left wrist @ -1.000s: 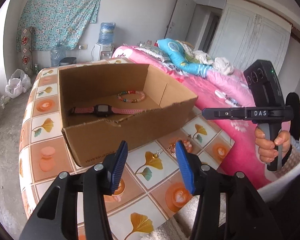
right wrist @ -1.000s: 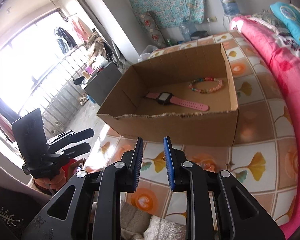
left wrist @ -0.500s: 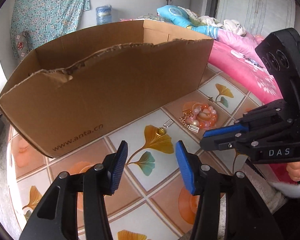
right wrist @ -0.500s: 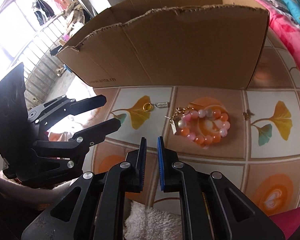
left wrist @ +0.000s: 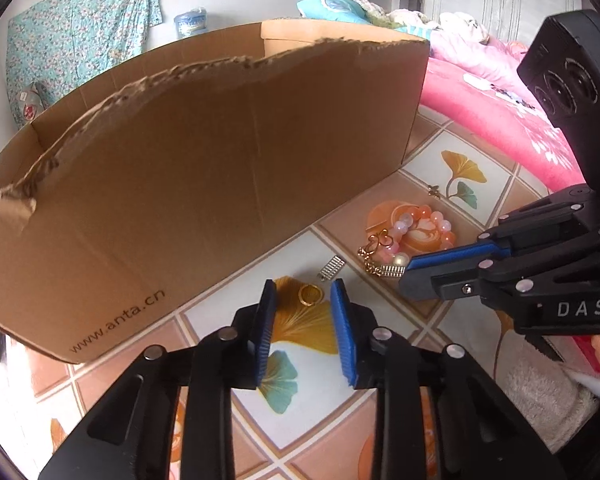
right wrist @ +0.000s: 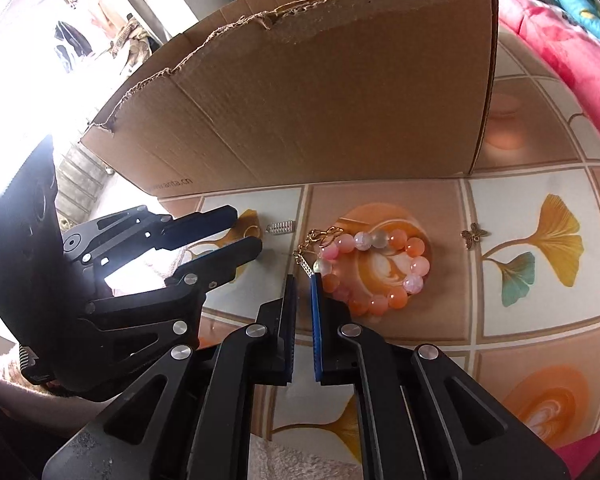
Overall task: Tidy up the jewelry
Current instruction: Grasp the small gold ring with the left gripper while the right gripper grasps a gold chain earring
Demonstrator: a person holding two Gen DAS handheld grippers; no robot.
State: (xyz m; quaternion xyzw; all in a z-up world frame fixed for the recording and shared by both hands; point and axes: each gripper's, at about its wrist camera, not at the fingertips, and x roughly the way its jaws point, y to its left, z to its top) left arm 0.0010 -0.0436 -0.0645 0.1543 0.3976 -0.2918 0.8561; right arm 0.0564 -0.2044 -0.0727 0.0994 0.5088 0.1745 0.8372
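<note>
A gold ring lies on the tiled tabletop in front of the cardboard box. My left gripper straddles it, its jaws closing with clear gaps on both sides of the ring. To the right lies an orange and pink bead bracelet with a gold chain ending in a bar charm. My right gripper is at that charm, its jaws closing to a narrow slit. The charm touches one tip, not visibly pinched. The box's inside is hidden.
A small silver charm lies between ring and bracelet. A bronze butterfly charm sits further right. The box wall rises just behind the jewelry. A pink bed borders the table on the right.
Both grippers dropped low in front of the box, so the watch and bracelet inside it went out of sight. The left jaws narrowed around the ring. The right jaws closed to a slit.
</note>
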